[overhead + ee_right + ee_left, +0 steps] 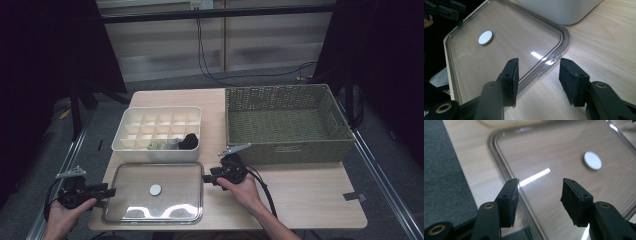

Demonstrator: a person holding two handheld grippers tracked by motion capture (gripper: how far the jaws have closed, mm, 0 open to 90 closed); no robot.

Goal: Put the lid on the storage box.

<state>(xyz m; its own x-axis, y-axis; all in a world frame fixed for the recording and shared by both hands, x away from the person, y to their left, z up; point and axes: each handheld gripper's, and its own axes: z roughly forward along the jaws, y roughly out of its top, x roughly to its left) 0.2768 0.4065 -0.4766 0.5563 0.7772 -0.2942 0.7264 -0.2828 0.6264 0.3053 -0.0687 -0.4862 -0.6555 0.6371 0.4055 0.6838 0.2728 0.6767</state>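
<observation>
Clear lid [150, 192] lies flat on table [310, 195], lower centre of high view, just below white divided box [157, 131]. Left gripper [107, 192] at lid's left edge, jaws apart astride the rim, not pressing. Right gripper [206, 178] at its right edge, jaws apart too. Box contents dark, hard to make out.

A light wooden table [310, 192] stands on grey carpet [165, 82]. Black curtains [45, 55] flank both sides. Behind, a pale panelled wall [165, 45] carries hanging black cables [202, 50]. Metal rails [385, 175] border the floor; lighting is dim.
</observation>
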